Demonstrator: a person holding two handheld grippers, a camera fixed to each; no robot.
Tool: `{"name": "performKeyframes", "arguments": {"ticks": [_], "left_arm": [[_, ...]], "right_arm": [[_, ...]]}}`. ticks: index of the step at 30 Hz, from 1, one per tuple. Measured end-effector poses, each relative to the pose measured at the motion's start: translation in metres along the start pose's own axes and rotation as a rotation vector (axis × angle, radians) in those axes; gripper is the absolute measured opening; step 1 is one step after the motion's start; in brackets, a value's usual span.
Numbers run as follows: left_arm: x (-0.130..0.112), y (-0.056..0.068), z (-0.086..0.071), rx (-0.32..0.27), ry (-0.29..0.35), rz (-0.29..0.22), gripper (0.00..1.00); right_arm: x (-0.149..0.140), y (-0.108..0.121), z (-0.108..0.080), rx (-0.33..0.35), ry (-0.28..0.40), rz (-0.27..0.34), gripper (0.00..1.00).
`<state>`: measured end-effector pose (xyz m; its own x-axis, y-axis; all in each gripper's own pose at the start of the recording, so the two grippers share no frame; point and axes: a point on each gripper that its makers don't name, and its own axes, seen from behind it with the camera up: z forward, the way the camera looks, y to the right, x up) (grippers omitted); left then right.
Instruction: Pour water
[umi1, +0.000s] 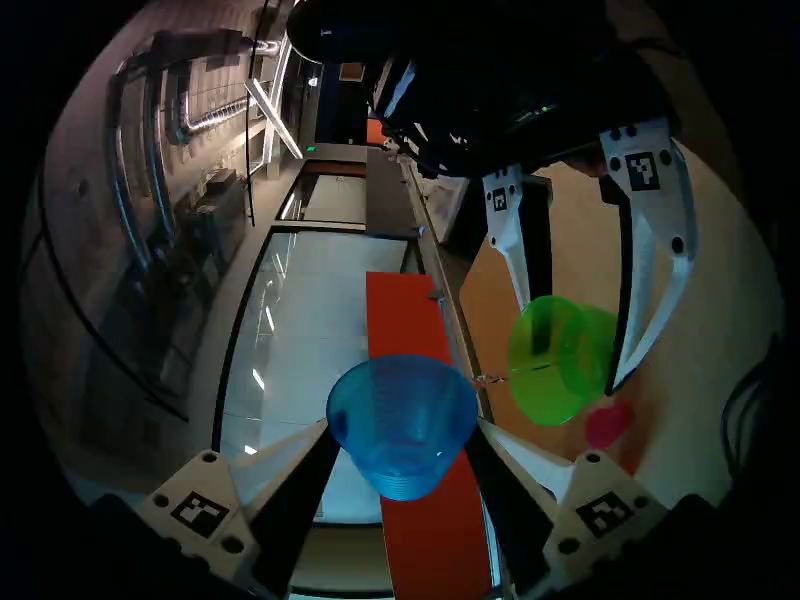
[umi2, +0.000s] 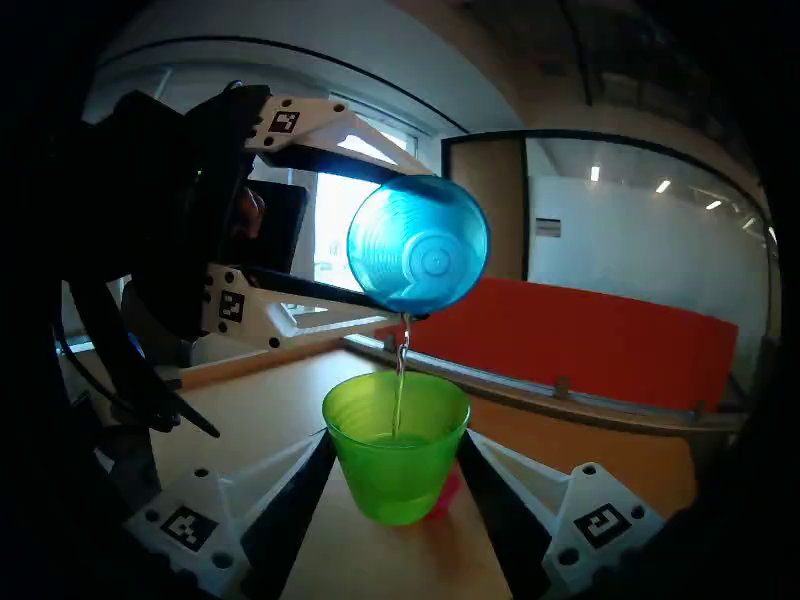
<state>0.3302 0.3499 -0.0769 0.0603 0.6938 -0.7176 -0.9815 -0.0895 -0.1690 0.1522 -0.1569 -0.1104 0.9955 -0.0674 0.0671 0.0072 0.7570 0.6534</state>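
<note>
Table (umi2: 250, 400): wooden top, under and behind the green cup.
Red panel (umi2: 600, 340): along the table's far edge, beyond the green cup.
Left gripper (umi1: 402, 425): fingers (umi1: 270, 450) spread about a cup's width and pressed on both sides of the blue cup.
Right gripper (umi2: 398, 437): fingers (umi2: 280, 455) spread likewise and clamped on either side of the green cup. Whether the cup's base rests on the table cannot be told.
Blue cup (umi2: 418, 243): directly above the green cup, tipped steeply with its mouth facing down and away.
Green cup (umi2: 397, 470): upright, with a shallow layer of water at the bottom.
Pink item (umi1: 608, 423): small and unclear, just behind the green cup's base.
Water stream (umi2: 401, 380): thin, falling from the blue rim into the green cup.
Status: pouring is under way. The thin stream suggests little water is left; finishing the pour and righting the blue cup remain.
</note>
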Motion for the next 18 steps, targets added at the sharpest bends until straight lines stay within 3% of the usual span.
{"name": "performKeyframes", "arguments": {"ticks": [18], "left_arm": [[0.0046, 0.0066, -0.0031, -0.001, 0.004, 0.049, 0.84]], "right_arm": [[0.0019, 0.0010, 0.0000, -0.001, 0.001, 0.001, 0.87]]}}
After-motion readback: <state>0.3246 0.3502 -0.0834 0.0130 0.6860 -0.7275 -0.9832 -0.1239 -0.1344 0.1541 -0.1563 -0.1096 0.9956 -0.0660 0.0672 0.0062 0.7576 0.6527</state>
